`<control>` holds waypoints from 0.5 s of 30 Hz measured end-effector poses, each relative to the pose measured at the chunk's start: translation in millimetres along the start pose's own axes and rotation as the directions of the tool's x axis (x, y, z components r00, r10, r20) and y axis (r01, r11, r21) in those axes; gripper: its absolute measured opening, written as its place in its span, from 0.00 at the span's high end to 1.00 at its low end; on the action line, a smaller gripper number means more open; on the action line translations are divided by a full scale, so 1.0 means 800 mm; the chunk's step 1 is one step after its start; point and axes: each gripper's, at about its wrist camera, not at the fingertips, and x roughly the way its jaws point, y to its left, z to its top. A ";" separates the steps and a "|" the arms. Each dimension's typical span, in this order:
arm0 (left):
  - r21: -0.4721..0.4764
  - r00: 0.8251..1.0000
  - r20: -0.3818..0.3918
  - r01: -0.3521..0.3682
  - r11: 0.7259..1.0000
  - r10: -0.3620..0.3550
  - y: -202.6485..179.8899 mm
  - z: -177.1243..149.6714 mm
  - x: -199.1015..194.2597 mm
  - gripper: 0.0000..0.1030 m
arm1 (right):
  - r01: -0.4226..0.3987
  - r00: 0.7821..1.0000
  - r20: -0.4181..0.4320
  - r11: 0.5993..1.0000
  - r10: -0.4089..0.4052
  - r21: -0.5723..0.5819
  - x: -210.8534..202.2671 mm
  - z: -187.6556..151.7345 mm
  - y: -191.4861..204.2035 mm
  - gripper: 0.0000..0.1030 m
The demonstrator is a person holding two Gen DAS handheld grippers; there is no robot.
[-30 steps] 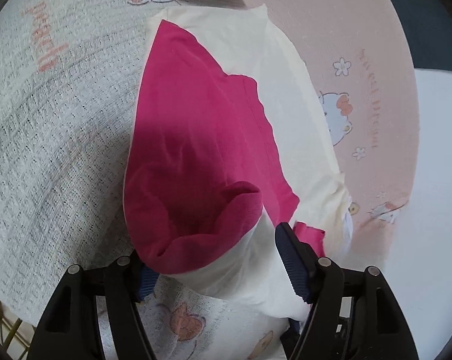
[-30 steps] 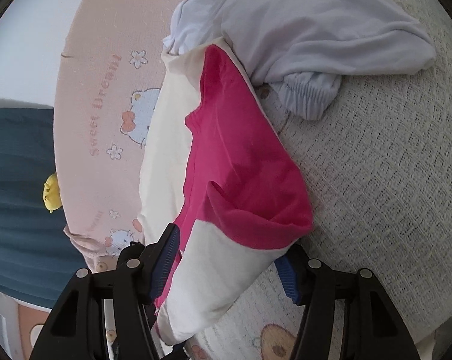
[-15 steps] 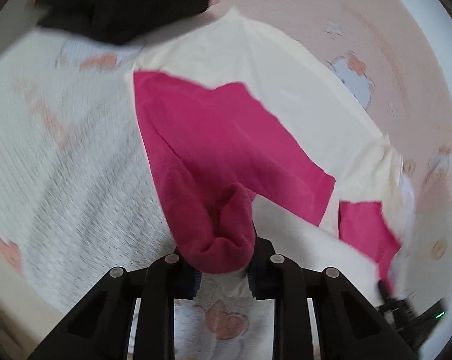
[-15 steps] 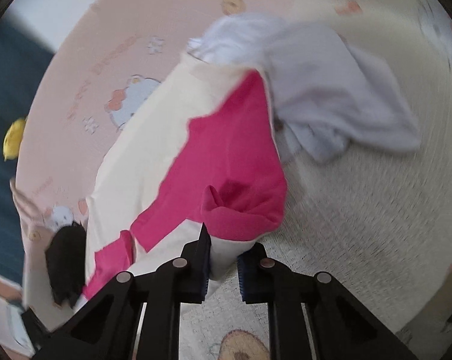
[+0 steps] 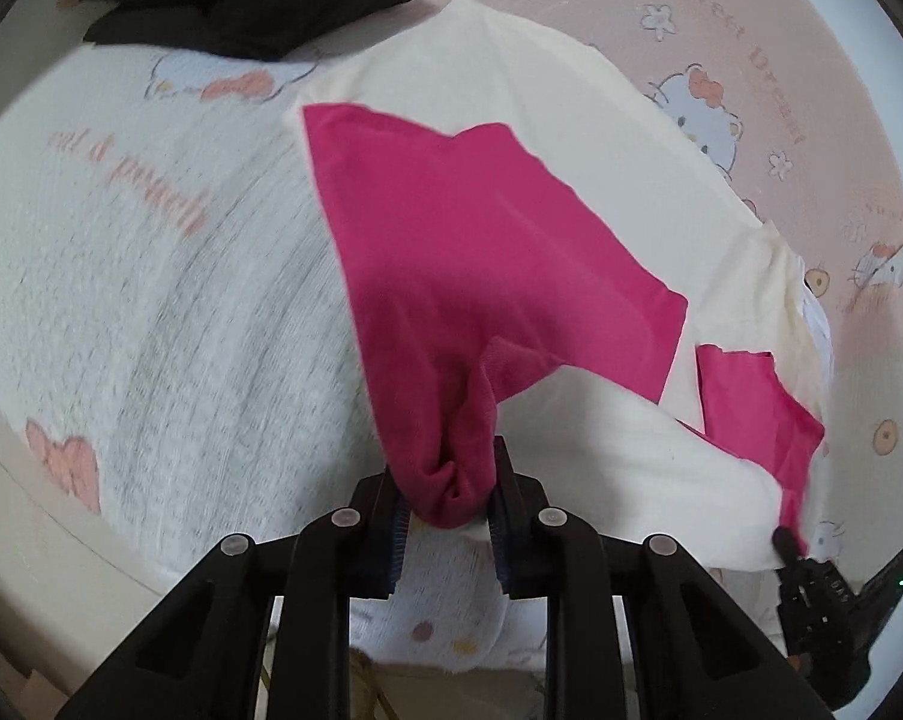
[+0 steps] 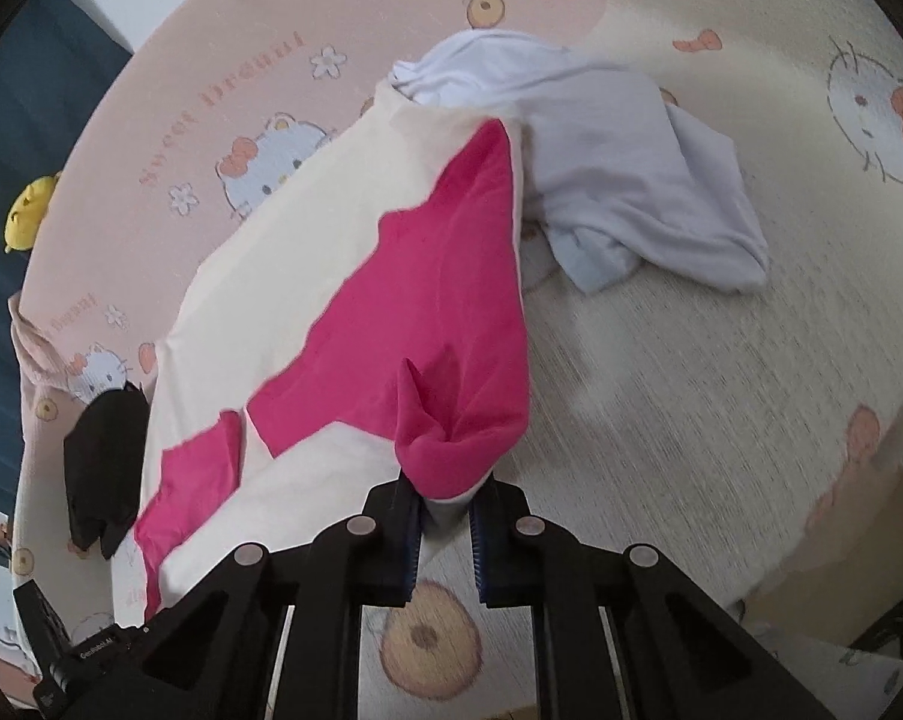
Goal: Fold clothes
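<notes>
My left gripper (image 5: 445, 507) and right gripper (image 6: 445, 504), jaws just closed, each clamp a bunched pink corner of the cream-and-pink garment (image 5: 499, 228) above the bedspread (image 5: 151, 312).

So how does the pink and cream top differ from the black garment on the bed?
The pink and cream top is two-coloured; the black garment is plain dark. The top is stretched out long; the black one sits bunched in a small heap. The top is pinched at its pink cuffs by the left tool and right tool; the black one is untouched. Both lie on the cartoon bedspread.
</notes>
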 end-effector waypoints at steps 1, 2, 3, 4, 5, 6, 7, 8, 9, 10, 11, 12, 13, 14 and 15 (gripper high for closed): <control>0.001 1.000 -0.003 -0.001 1.000 0.001 0.001 -0.001 -0.004 0.81 | -0.005 1.000 -0.004 1.000 0.005 0.012 -0.003 -0.002 -0.002 0.90; 0.018 1.000 0.001 -0.004 1.000 0.004 -0.001 -0.002 -0.008 0.81 | -0.008 1.000 -0.010 1.000 0.008 0.023 -0.005 -0.004 -0.004 0.90; 0.043 1.000 0.010 -0.011 0.999 0.011 -0.006 -0.003 -0.009 0.81 | -0.005 1.000 -0.021 0.999 0.005 0.032 -0.005 -0.005 -0.008 0.90; 0.067 1.000 0.013 -0.020 0.998 0.019 -0.007 -0.004 -0.007 0.81 | -0.001 0.999 -0.035 0.999 0.002 0.044 -0.003 -0.007 -0.011 0.90; 0.073 1.000 0.010 -0.023 0.997 0.023 -0.005 -0.007 -0.004 0.81 | 0.006 0.998 -0.062 0.998 -0.003 0.060 0.005 -0.008 -0.016 0.90; 0.077 1.000 0.005 -0.025 0.997 0.024 -0.002 -0.008 -0.001 0.81 | 0.009 0.997 -0.082 0.997 -0.003 0.072 0.012 -0.009 -0.020 0.90; 0.060 1.000 -0.004 -0.012 0.998 0.013 0.002 -0.008 0.003 0.80 | 0.011 0.995 -0.100 0.997 -0.003 0.081 0.018 -0.009 -0.025 0.90; 0.024 1.000 -0.014 0.012 1.000 -0.012 0.011 -0.007 0.006 0.78 | 0.010 0.994 -0.108 0.996 -0.001 0.085 0.021 -0.010 -0.027 0.90; -0.012 0.999 -0.022 0.036 0.999 -0.036 0.019 -0.006 0.008 0.78 | 0.009 0.994 -0.114 0.996 0.001 0.088 0.023 -0.010 -0.030 0.90; -0.048 0.998 -0.030 0.060 0.997 -0.062 0.027 -0.004 0.011 0.77 | 0.005 0.993 -0.114 0.996 0.005 0.090 0.024 -0.010 -0.030 0.89; -0.084 0.996 -0.035 0.085 0.993 -0.088 0.034 -0.003 0.013 0.77 | 0.001 0.993 -0.115 0.996 0.009 0.091 0.024 -0.009 -0.030 0.89; -0.118 0.993 -0.038 0.107 0.987 -0.113 0.041 -0.001 0.015 0.77 | -0.002 0.993 -0.116 0.996 0.013 0.092 0.024 -0.009 -0.031 0.89; -0.133 0.992 -0.039 0.116 0.984 -0.122 0.044 0.001 0.016 0.77 | -0.003 0.993 -0.117 0.996 0.014 0.092 0.025 -0.008 -0.031 0.89; -0.132 0.991 -0.041 0.119 0.984 -0.125 0.044 0.003 0.016 0.76 | -0.003 0.993 -0.118 0.996 0.014 0.093 0.025 -0.008 -0.031 0.89; -0.125 0.991 -0.042 0.118 0.985 -0.124 0.043 0.004 0.017 0.76 | -0.004 0.993 -0.118 0.995 0.015 0.096 0.026 -0.007 -0.031 0.89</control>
